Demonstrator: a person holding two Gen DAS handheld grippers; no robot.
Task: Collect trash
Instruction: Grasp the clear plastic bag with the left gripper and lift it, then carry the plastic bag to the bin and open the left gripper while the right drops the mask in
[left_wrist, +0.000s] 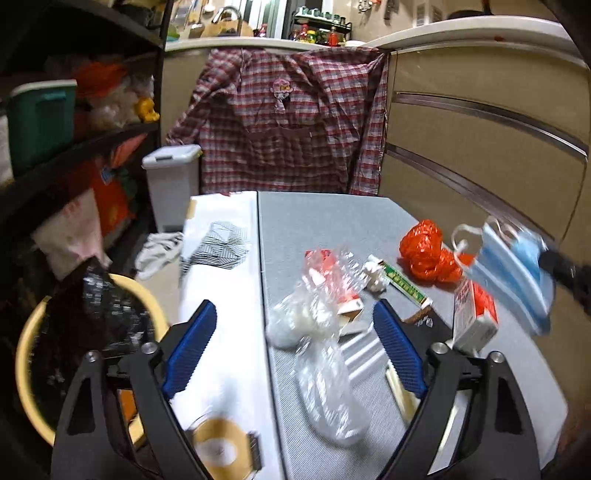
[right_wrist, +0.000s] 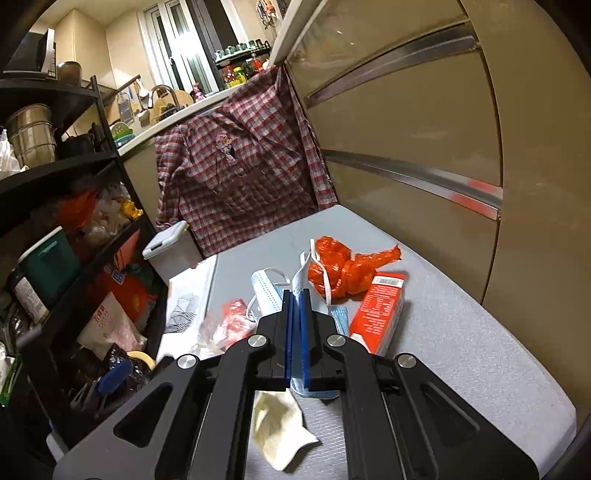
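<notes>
The right gripper (right_wrist: 296, 295) pinches blue face masks (left_wrist: 511, 269) above the grey table (left_wrist: 325, 221); the left gripper (left_wrist: 295, 343) gapes around a clear plastic bag (left_wrist: 317, 332), beside a red carton (left_wrist: 476, 314) and orange bag (left_wrist: 428, 251)

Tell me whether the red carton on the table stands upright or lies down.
Lying down. The red carton rests flat on its long side on the table, beside the orange bag.

Crinkled glossy clear plastic bag (left_wrist: 325, 354) lies on the matt, finely textured grey tabletop (left_wrist: 325, 225); checked shirt (left_wrist: 284, 122) is cloth.
</notes>
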